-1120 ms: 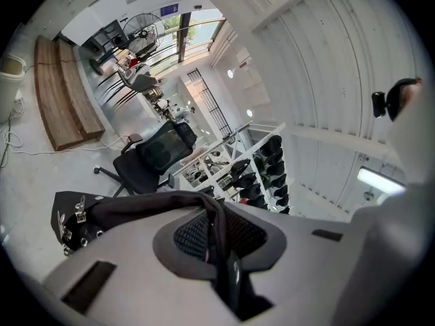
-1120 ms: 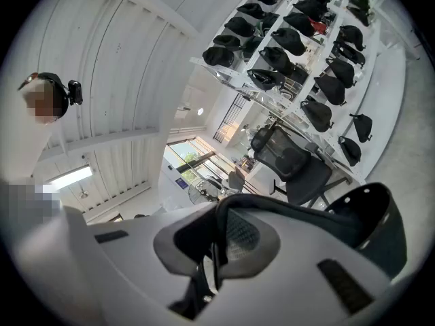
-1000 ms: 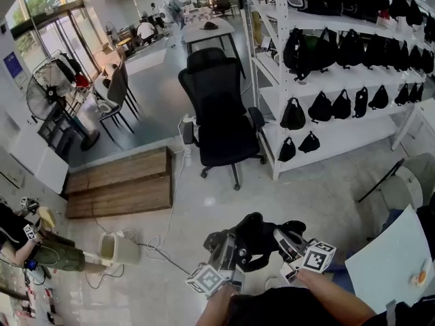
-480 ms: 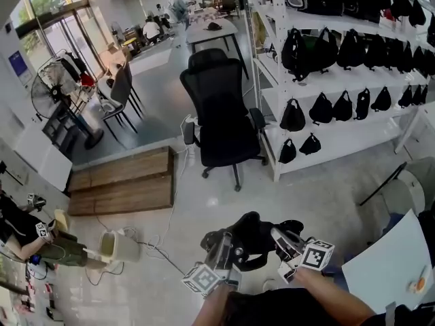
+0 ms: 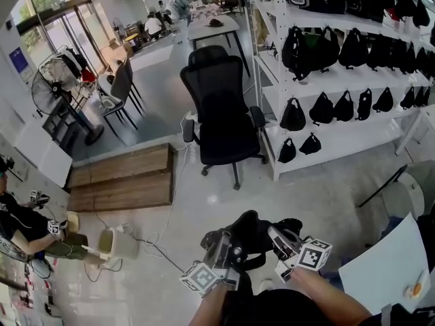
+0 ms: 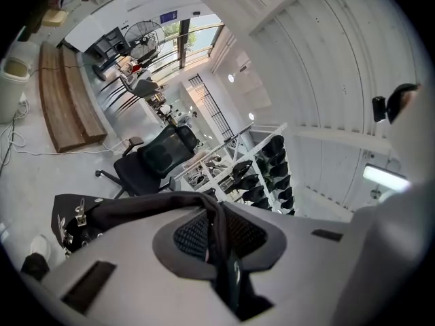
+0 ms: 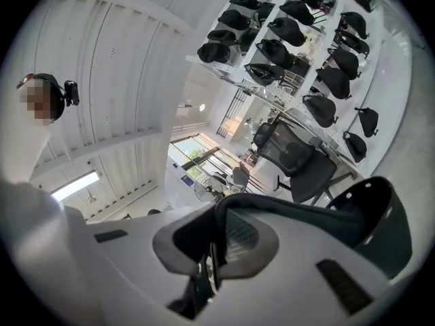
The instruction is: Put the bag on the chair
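A black bag hangs between my two grippers, low in the head view, above the pale floor. My left gripper is shut on a black strap of the bag, and the bag's body droops to its left. My right gripper is also shut on a strap, with the bag's body to its right. The black office chair stands empty a few steps ahead, beside the shelving. It also shows as the chair and the chair in the gripper views.
White shelving hung with several black bags runs along the right. A low wooden platform lies left of the chair, with a white bin and cables on the floor. A person sits at the far left. A white sheet lies at the lower right.
Both grippers keep their hold on the bag, which has drifted only slightly in view. The seated person at the left has shifted.
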Demonstrator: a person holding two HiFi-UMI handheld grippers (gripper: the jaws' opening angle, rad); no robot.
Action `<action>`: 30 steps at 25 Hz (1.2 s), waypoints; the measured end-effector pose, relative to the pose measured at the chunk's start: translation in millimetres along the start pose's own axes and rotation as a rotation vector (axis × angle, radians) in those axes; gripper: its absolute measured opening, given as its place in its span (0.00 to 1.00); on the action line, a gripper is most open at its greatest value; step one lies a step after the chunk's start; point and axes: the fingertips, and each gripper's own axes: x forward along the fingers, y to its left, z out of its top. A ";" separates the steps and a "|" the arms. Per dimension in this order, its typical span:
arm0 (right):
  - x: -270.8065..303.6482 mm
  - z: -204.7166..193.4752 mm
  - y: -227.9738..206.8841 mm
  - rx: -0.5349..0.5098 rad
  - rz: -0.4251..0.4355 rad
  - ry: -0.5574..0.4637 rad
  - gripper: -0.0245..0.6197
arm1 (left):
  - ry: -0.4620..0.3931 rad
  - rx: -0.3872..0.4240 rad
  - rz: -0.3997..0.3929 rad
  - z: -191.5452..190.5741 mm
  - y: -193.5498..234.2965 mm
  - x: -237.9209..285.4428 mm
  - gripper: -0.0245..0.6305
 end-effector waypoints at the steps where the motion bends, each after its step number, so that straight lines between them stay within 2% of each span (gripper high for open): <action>1: 0.3 0.4 -2.9 0.006 -0.006 0.003 0.06 | 0.006 -0.004 0.002 -0.5 1.1 2.4 0.11; 5: 7.9 9.6 -10.3 0.030 -0.012 -0.014 0.06 | 0.015 -0.034 -0.011 7.6 2.3 14.3 0.11; 16: 75.8 36.2 -33.9 0.013 -0.028 -0.014 0.06 | 0.044 -0.034 -0.036 56.8 37.7 64.6 0.11; 30: 210.1 74.4 -72.2 0.039 -0.063 -0.054 0.06 | 0.081 -0.048 -0.071 161.2 101.4 154.1 0.11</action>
